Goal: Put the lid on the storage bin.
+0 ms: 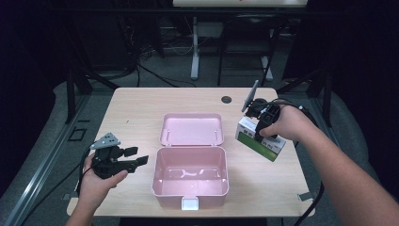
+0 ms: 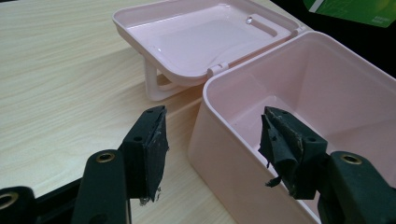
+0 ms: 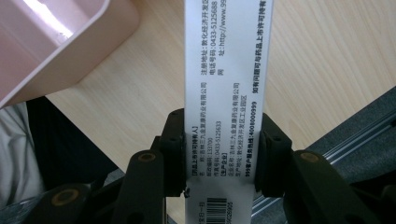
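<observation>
- Pink plastic box (image 1: pixel 190 175) sits at the middle of the wooden table (image 1: pixel 136 103), lid (image 1: pixel 191 128) flipped open and lying back at 12 o'clock from the tub.
- right tool (image 1: pixel 261 134) is at about 3 o'clock from the box, pinching a white and green carton (image 1: pixel 260 140). In the right gripper view both pads are pressed flat on the carton's (image 3: pixel 224 84) narrow white printed side, so it's properly clamped.
- The carton looks lifted off the table and tilted, just beside the box's right wall, not touching it.
- left tool (image 1: pixel 134 157) is at 9 o'clock from the box, jaws spread with nothing between them. In the left gripper view its fingers (image 2: pixel 152 149) point at the box's (image 2: pixel 261 93) near corner.
</observation>
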`<state>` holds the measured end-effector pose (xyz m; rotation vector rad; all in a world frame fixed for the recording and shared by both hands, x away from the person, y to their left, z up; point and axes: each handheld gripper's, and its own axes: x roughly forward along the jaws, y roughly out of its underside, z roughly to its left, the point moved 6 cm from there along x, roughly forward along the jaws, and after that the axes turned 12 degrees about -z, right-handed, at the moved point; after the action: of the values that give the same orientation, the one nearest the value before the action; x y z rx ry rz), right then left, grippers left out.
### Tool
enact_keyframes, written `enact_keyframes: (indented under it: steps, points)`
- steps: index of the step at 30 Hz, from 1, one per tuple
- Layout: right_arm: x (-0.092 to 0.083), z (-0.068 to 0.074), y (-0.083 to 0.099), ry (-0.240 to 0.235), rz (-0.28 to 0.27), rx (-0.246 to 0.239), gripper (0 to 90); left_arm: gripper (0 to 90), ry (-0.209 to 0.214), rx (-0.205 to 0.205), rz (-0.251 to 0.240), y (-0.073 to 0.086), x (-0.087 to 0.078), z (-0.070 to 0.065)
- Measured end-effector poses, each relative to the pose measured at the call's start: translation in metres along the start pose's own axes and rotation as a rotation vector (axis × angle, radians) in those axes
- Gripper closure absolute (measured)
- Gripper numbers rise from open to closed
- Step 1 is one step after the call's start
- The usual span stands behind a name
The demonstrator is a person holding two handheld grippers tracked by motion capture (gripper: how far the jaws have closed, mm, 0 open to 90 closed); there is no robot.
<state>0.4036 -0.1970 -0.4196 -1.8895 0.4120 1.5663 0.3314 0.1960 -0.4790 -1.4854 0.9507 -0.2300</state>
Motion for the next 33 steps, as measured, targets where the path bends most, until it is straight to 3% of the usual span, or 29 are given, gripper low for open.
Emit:
enact_keyframes:
  steps: [12, 33]
  points:
    - [-0.007, 0.019, -0.008, -0.015, -0.003, -0.056, 61.7, 40.9, -0.007, -0.003, -0.002, 0.0, 0.0, 0.001]
    - [-0.023, 0.061, -0.022, -0.06, -0.012, -0.25, 61.7, 40.9, -0.001, -0.007, -0.006, 0.0, 0.0, 0.0]
